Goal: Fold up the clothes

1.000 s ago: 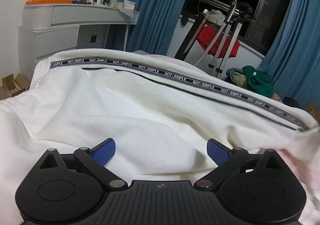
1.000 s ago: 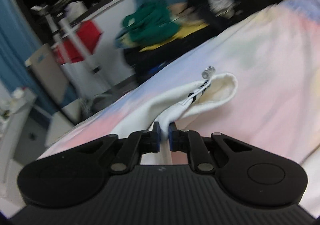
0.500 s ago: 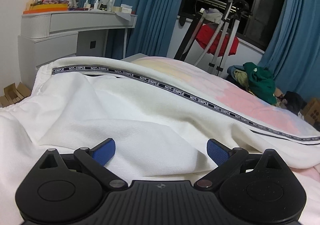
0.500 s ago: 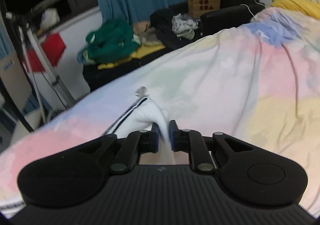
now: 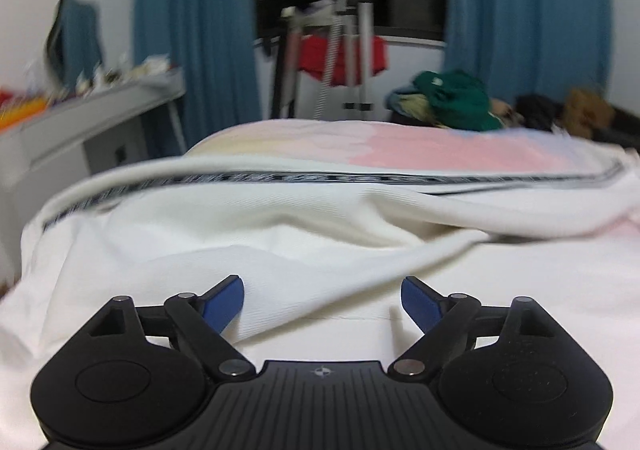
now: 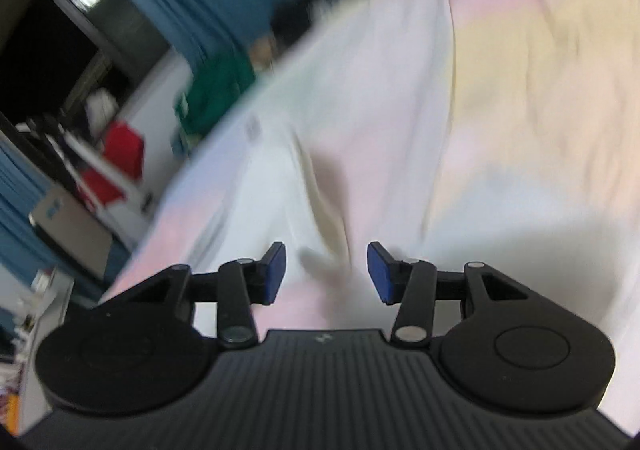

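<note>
Blue curtains [image 5: 192,30] hang on both sides of a dark window, with a drying rack [image 5: 344,42] carrying something red in front of it and a green heap of clothes [image 5: 452,98] off to the right. On the bed's pastel sheet [image 5: 440,146] lies the white garment [image 5: 240,234], spread across the near half, its black printed band [image 5: 280,178] running along the far fold.

A second ago the right gripper [image 6: 326,270] was pinched shut on the garment's corner, up off the bed; now its jaws are opening, blue pads [image 6: 378,270] clear of the cloth, and the pale corner [image 6: 324,210] lies loose on the sheet just ahead of and between them. The left gripper [image 5: 322,302] was wider a moment back; its jaws are closing a little but stand well apart, over a ridge of white fabric and not pressing it. Its view has swung so the dresser [image 5: 92,118] sits further left.

The band read "NOT-SIMPLE" repeated in the earlier views; now it is smeared by motion and cannot be read. No other writing is legible.
</note>
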`<state>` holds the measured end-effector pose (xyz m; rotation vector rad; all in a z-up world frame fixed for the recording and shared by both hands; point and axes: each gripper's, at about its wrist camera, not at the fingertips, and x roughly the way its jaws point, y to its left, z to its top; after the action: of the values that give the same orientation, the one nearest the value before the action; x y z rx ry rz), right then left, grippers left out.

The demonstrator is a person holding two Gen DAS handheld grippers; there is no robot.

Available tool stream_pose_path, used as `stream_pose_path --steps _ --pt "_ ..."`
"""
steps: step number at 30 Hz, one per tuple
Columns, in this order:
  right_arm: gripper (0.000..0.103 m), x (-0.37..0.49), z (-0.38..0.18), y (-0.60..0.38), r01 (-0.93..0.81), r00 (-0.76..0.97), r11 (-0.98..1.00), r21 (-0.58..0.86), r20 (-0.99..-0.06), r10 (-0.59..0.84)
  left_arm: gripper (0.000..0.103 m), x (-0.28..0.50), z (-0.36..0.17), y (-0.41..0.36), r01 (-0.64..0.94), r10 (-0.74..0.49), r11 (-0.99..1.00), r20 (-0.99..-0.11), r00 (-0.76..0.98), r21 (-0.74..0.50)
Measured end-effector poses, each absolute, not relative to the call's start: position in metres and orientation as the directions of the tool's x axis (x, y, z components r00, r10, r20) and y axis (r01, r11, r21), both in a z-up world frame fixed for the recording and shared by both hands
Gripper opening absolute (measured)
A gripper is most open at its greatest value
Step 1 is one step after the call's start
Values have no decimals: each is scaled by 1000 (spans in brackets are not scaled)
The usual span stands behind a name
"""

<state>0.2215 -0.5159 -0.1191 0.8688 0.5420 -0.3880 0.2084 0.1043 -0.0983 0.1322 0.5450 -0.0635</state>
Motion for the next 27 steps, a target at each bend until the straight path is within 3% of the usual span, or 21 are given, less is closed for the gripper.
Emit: stream_pose_path --steps 3,5,7,9,10,11,14,18,19,23,24,27 --pt "48 247 -128 -514 504 772 675 539 -631 -74 83 211 -107 87 142 -8 965 -514 857 221" --pt "49 257 -129 -513 469 800 718 514 -591 -100 76 215 -114 79 154 13 946 -511 860 283" --pt "47 264 -135 -516 455 818 721 523 -566 -105 71 228 -116 78 136 29 954 -531 847 269" --pt "41 268 -137 -517 442 831 720 535 -547 -103 59 242 -115 78 109 42 964 -543 839 242" --pt "32 269 -136 -517 433 837 722 540 -538 -100 47 249 -115 78 97 55 965 -544 837 246" --pt "31 270 -132 -518 417 845 729 544 -527 -90 36 254 -115 78 85 70 963 -540 839 256" --pt "29 266 -118 -529 367 881 722 587 -467 -69 16 260 -115 81 57 93 964 -528 844 261" --pt "26 256 -100 -561 274 945 568 776 -326 -11 10 261 -89 104 7 34 997 -497 867 81" --pt "16 252 -96 -571 248 960 509 824 -279 -17 10 259 -81 112 -1 16 999 -479 878 33" --pt "11 239 -91 -601 195 981 366 910 -178 -79 9 260 -66 139 -30 -21 994 -461 887 -104" --pt "8 236 -92 -606 191 981 347 918 -166 -101 9 260 -67 140 -28 -22 995 -477 879 -98" --pt "8 224 -110 -619 316 945 317 894 -269 -184 10 260 -76 132 -1 -6 1000 -530 848 -12"
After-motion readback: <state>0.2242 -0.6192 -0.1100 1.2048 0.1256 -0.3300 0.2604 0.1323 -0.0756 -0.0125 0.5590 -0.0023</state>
